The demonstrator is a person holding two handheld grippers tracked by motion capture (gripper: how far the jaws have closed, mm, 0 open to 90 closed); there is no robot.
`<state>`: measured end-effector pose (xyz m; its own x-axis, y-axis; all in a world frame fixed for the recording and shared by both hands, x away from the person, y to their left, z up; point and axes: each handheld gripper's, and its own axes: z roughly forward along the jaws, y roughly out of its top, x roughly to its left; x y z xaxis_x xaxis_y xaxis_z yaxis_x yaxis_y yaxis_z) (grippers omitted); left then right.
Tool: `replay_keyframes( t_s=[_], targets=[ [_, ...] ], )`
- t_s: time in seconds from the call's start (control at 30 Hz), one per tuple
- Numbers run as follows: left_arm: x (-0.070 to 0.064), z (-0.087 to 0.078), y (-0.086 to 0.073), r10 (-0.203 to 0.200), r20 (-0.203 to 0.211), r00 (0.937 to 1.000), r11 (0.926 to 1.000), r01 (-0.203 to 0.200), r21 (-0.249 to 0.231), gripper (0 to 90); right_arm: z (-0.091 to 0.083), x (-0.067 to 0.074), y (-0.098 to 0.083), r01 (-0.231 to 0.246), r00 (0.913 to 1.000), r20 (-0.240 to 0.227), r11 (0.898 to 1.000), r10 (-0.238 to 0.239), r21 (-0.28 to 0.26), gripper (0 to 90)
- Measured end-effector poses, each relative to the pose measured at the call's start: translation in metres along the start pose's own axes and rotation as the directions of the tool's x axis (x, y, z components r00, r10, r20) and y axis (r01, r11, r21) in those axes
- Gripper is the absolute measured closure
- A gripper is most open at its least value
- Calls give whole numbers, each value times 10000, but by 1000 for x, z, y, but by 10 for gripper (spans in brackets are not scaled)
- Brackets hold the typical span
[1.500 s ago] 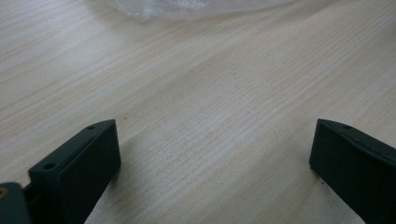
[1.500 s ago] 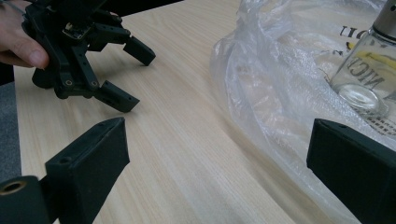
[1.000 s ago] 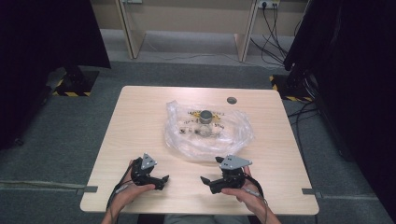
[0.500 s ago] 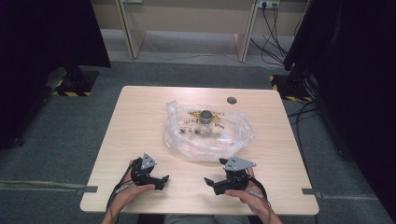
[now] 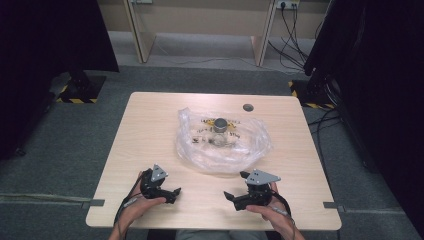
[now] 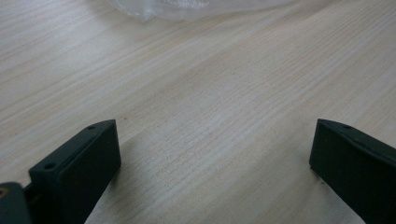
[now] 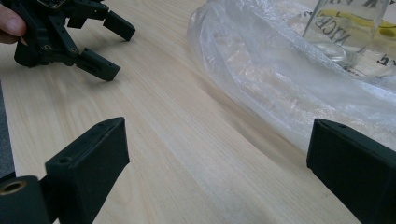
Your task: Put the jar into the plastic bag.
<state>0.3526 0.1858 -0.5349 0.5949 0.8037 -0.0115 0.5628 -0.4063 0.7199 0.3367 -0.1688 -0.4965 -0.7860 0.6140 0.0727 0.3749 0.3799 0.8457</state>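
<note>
On the pale wooden table (image 5: 150,125) in front of you, the biggest thing is the crumpled clear plastic bag (image 5: 235,150), spread across the middle and lying a little toward the far side. A glass jar (image 5: 219,131) with a grey lid sits in the middle of that bag, with some printed yellow and black lettering showing around it; whether the jar is inside the plastic or on top of it cannot be told. From your right gripper view, the bag's (image 7: 280,79) near edge bulges just ahead of the jaws, and the jar's (image 7: 345,28) glass base shows through the film.

Your left gripper (image 5: 170,192) rests low at the near edge of the table, jaws spread wide with bare wood between them, well short of the bag. Your right gripper (image 5: 235,192) sits beside it near the same edge, jaws likewise wide apart and holding nothing, close to the bag's rim. A small dark round disc (image 5: 248,107) lies on the far side of the table.
</note>
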Motion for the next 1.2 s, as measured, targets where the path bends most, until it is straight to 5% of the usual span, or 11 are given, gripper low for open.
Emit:
replay_keyframes(
  t_s=[1.2],
  targets=[
    [0, 0, 0, 4, -4, 10000, 10000, -4, 2, 14, -20, 0, -26, -479, 9988, 72, 9988, 479, 73, 59]
  ],
)
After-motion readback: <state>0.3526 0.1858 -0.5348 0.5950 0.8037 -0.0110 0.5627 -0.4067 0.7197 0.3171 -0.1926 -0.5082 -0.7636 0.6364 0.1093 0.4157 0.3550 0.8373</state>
